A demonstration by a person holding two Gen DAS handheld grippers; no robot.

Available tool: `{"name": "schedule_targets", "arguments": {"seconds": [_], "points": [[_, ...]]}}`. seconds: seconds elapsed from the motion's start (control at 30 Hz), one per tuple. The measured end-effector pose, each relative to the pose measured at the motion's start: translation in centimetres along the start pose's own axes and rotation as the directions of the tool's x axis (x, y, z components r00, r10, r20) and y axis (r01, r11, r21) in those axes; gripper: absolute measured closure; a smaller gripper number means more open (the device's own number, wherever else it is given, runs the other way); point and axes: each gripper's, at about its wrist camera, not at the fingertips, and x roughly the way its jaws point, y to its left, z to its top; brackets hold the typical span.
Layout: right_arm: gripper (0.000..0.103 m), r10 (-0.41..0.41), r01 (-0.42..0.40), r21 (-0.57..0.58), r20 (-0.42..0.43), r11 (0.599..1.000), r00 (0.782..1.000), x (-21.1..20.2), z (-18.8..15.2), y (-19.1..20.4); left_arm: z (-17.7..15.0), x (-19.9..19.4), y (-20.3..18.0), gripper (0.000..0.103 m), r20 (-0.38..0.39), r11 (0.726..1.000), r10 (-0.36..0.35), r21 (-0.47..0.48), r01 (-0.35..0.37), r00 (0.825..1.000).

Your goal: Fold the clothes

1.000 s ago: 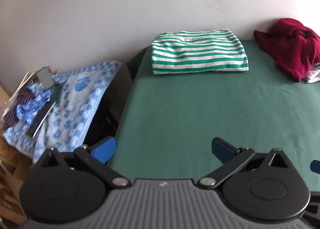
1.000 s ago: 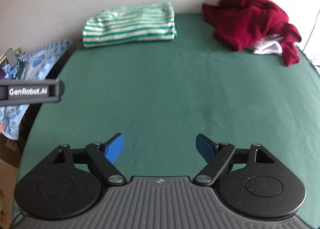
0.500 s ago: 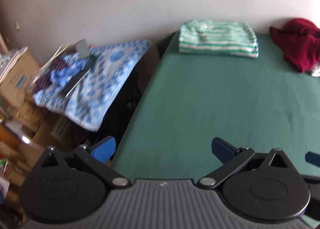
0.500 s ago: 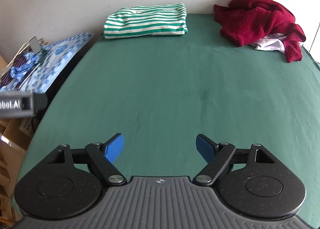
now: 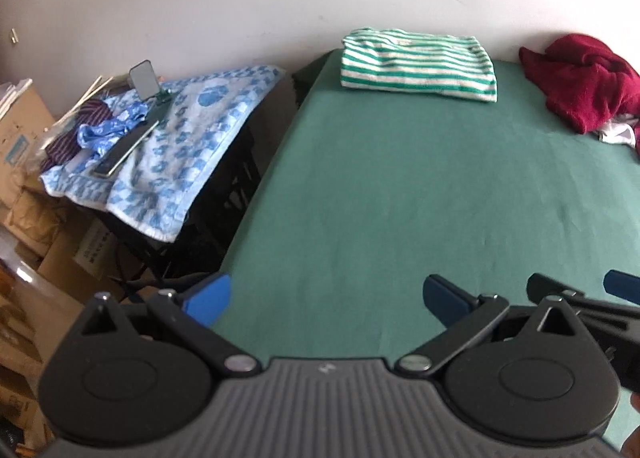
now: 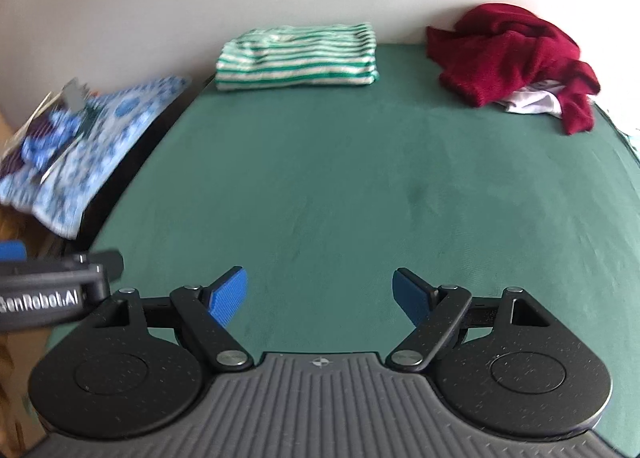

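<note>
A folded green-and-white striped garment [image 5: 418, 65] [image 6: 298, 57] lies at the far edge of the green table [image 5: 420, 193] [image 6: 360, 185], against the wall. A crumpled dark red garment [image 5: 588, 77] [image 6: 516, 57] sits at the far right over a white piece of cloth [image 6: 532, 101]. My left gripper [image 5: 326, 300] hangs open and empty above the table's near left edge. My right gripper [image 6: 320, 296] is open and empty over the near middle. Both are far from the clothes.
Left of the table a blue patterned towel [image 5: 176, 137] [image 6: 80, 145] drapes over a black stand, with a phone and small items on it. Cardboard boxes [image 5: 24, 145] stand further left. A white wall backs the table. The right gripper's tip [image 5: 622, 286] shows beside the left one.
Both grippers have drawn back toward the near edge, so the clothes look farther off. The left view has swung left and then partly back. Both stay open and empty.
</note>
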Motion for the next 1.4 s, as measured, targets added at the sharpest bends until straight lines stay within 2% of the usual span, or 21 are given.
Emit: {"name": "schedule_targets", "arguments": {"seconds": [0.27, 0.33, 0.47, 0.63, 0.8, 1.13, 1.4], "points": [[0.021, -0.101, 0.092, 0.095, 0.091, 0.991, 0.991, 0.4, 1.5, 2.8, 2.1, 0.8, 3.0, 0.000, 0.116, 0.997, -0.037, 0.071, 0.028, 0.993], [0.021, -0.116, 0.105, 0.103, 0.107, 0.989, 0.987, 0.6, 1.7, 3.9, 2.7, 1.3, 3.4, 0.000, 0.087, 0.994, -0.071, 0.090, 0.063, 0.994], [0.020, -0.146, 0.132, 0.126, 0.111, 0.983, 0.983, 0.6, 1.6, 5.0, 3.1, 2.2, 3.9, 0.000, 0.041, 0.991, -0.089, 0.103, 0.084, 0.995], [0.020, -0.164, 0.151, 0.119, 0.100, 0.981, 0.981, 1.0, 1.7, 5.4, 3.1, 2.5, 4.5, 0.000, 0.043, 0.989, -0.124, 0.091, 0.120, 0.991], [0.020, -0.182, 0.171, 0.111, 0.089, 0.979, 0.979, 1.4, 1.8, 5.8, 3.1, 2.6, 4.6, 0.000, 0.052, 0.992, -0.096, 0.092, 0.091, 0.994], [0.020, -0.184, 0.175, 0.132, 0.064, 0.976, 0.981, 0.7, 0.6, 5.8, 3.1, 4.0, 5.2, 0.000, -0.019, 0.994, -0.101, 0.046, 0.101, 0.995], [0.020, -0.192, 0.181, 0.124, 0.077, 0.976, 0.978, 0.5, 0.9, 5.8, 3.2, 4.3, 4.4, 0.000, -0.023, 0.995, -0.088, 0.045, 0.089, 0.996]]}}
